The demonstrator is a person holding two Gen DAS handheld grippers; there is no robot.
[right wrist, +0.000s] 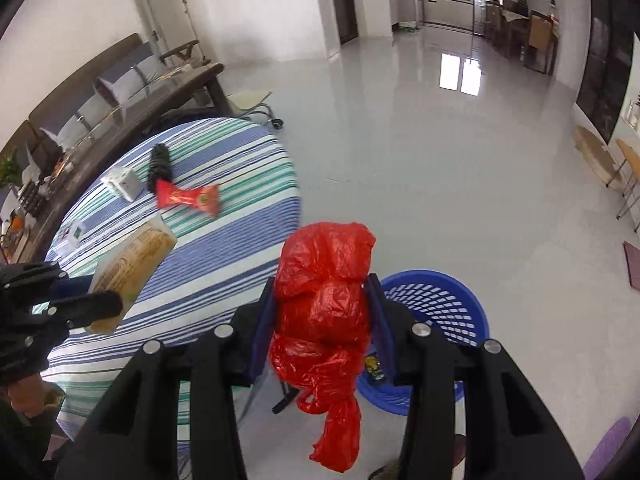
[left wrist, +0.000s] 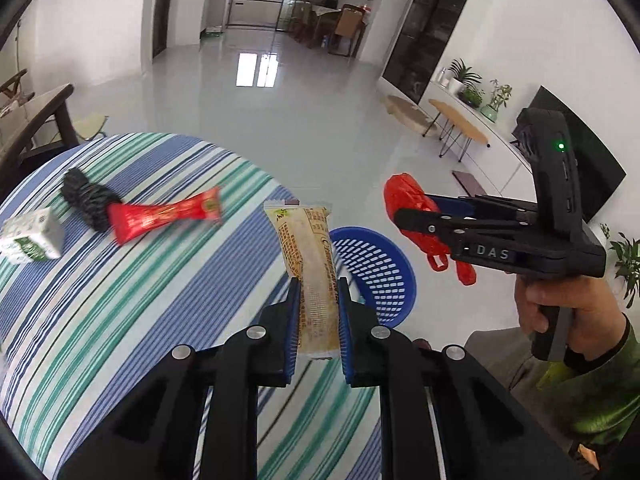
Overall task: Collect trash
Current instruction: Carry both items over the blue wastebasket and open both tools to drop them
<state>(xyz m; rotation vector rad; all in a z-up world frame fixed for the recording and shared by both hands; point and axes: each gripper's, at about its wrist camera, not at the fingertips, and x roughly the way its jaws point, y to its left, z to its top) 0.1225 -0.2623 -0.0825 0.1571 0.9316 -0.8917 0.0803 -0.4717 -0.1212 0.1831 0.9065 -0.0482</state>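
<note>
Left claw [left wrist: 319, 304] grips one tan wrapper [left wrist: 310, 268]; right claw [right wrist: 325, 304] clamps one red bag [right wrist: 324, 312] — three items lie on the worktop [left wrist: 160, 300], one blue basket [right wrist: 444, 304] beside it.

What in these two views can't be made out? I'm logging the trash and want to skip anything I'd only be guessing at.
- Blue basket contents: right wrist view, mostly hidden behind the red plastic bag and right gripper.
- Basket's near side: left wrist view, covered by the left gripper and beige wrapper.
- Print on the white carton: too small, and cut by the fisheye edge.
- Black bundle: what it is stays unclear.
</note>
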